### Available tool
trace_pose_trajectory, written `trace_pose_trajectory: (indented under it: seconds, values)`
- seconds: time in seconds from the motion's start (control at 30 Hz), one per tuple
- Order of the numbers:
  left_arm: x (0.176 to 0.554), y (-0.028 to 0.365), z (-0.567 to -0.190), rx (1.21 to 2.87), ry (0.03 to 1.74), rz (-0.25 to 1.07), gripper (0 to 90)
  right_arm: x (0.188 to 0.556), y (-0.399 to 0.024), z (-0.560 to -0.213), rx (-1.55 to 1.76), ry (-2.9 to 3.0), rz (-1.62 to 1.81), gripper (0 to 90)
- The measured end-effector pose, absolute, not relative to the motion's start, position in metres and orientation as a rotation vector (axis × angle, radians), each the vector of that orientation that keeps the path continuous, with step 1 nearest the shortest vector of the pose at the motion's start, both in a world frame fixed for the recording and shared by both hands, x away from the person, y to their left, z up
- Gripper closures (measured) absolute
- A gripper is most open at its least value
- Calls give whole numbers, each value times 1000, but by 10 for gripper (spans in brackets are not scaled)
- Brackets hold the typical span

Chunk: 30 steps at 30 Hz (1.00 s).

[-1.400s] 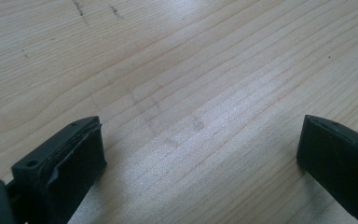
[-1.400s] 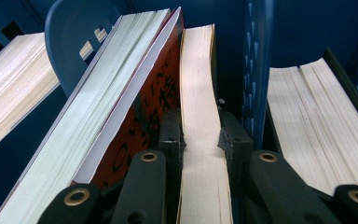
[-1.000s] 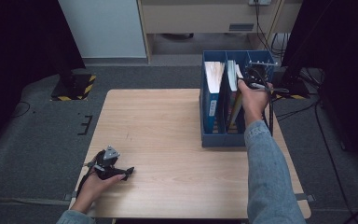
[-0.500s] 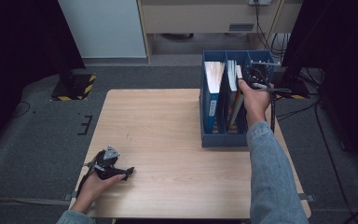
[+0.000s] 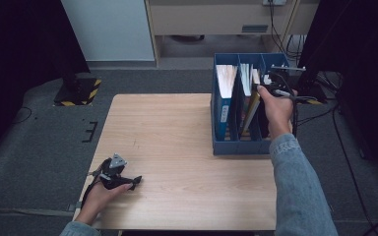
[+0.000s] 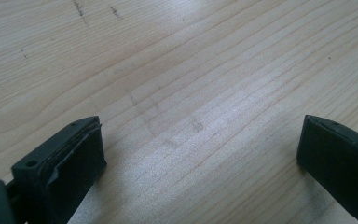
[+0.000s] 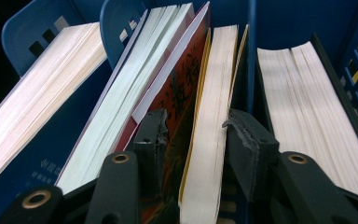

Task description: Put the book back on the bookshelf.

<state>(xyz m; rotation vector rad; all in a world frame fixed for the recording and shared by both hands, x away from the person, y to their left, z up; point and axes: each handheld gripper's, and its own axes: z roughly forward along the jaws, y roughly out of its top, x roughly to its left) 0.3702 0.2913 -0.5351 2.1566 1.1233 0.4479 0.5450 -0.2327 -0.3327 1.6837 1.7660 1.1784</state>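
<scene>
My right gripper (image 5: 275, 83) sits atop the blue file rack (image 5: 226, 145); books (image 5: 246, 93) lean just left of it.

The person wears a blue-grey denim sleeve (image 5: 298, 191) on the right arm. Each hand carries a black gripper with 2 thick rectangular jaws. The left gripper (image 5: 115, 174) has a grey three-cornered plate on top. The right gripper (image 7: 193, 140) shows brass-coloured rivets, torn black pads and a thin black cable.
</scene>
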Motion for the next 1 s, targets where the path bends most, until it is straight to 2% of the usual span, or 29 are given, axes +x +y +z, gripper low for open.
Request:
trace_pose_trajectory:
  seconds: [0.3, 0.5, 1.0]
  values:
    - [370, 291, -535, 2157, 1124, 449, 0, 531, -237, -330, 1669, 1776, 1201, 513]
    - [370, 291, -535, 2155, 1125, 451, 0, 519, -240, -324, 1661, 1791, 1202, 439]
    - [370, 291, -535, 2157, 1128, 449, 0, 472, -236, -333, 1524, 1860, 1206, 182]
